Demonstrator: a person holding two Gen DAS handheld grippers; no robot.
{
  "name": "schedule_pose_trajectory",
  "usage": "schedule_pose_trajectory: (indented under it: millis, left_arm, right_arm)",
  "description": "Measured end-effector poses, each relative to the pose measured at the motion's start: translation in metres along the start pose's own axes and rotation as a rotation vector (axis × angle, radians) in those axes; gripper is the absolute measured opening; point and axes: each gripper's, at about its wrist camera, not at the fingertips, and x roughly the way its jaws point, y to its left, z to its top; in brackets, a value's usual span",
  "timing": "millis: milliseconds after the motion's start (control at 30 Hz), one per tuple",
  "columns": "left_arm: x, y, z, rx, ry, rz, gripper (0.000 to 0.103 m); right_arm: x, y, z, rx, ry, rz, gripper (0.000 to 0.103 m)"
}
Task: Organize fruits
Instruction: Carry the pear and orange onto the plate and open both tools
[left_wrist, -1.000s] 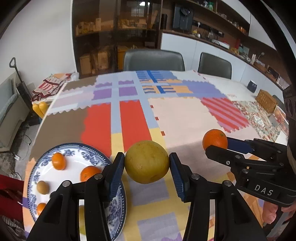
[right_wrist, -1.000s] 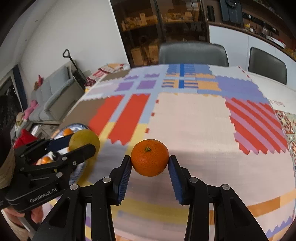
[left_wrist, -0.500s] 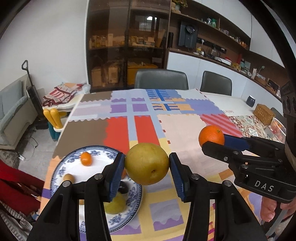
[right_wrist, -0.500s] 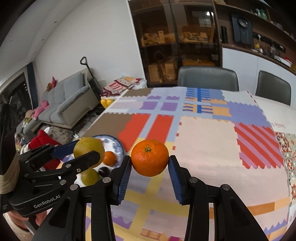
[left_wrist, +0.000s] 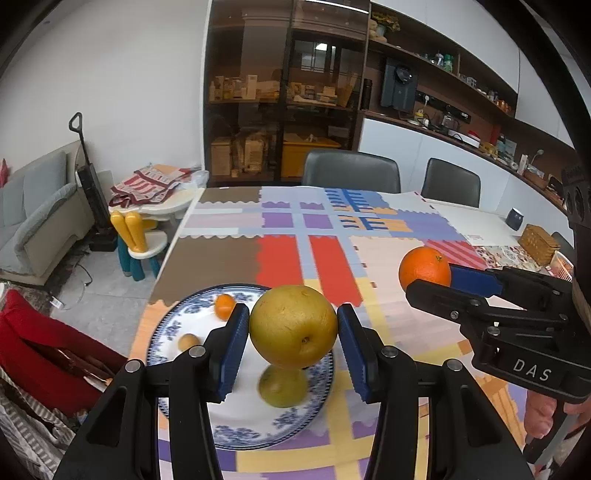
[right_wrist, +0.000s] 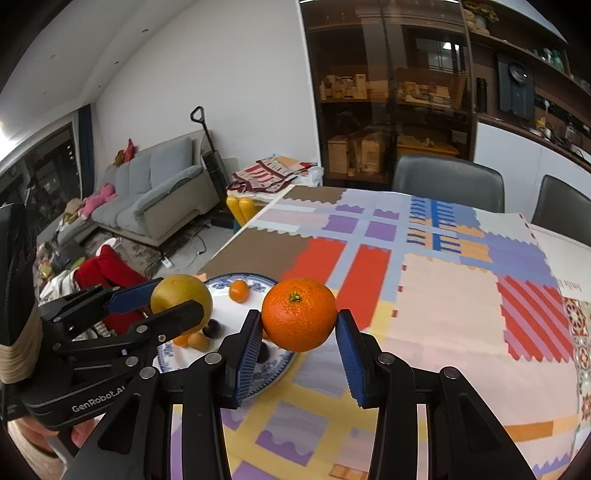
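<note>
1. The left gripper (left_wrist: 293, 332) clamps a round yellow-brown pear (left_wrist: 293, 326) between its blue pads; it hangs above the blue-and-white patterned plate (left_wrist: 173, 325), which carries smaller fruits.
2. The right gripper (right_wrist: 299, 328) grips a round orange mandarin (right_wrist: 299, 314) between its pads, over the patchwork tablecloth (right_wrist: 443, 295); the plate lies to its lower left.

Table w/ patchwork cloth (left_wrist: 369, 258); blue-white plate (left_wrist: 173, 325) near its front-left corner.

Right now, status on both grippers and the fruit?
Left gripper shut on yellow pear. Right gripper shut on orange. Both held above the blue-patterned plate. Nothing in the way.
</note>
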Motion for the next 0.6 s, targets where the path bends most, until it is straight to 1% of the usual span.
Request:
schedule_pose_trajectory:
  millis: [333, 600]
  left_arm:
    - [0.009, 0.036, 0.0, 0.002, 0.02, 0.037, 0.048]
    - [0.034, 0.063, 0.001, 0.027, 0.05, 0.064, 0.048]
  right_arm:
    - [0.041, 0.027, 0.007, -0.041, 0.06, 0.045, 0.042]
    - [0.077, 0.043, 0.01, -0.092, 0.107, 0.073, 0.042]
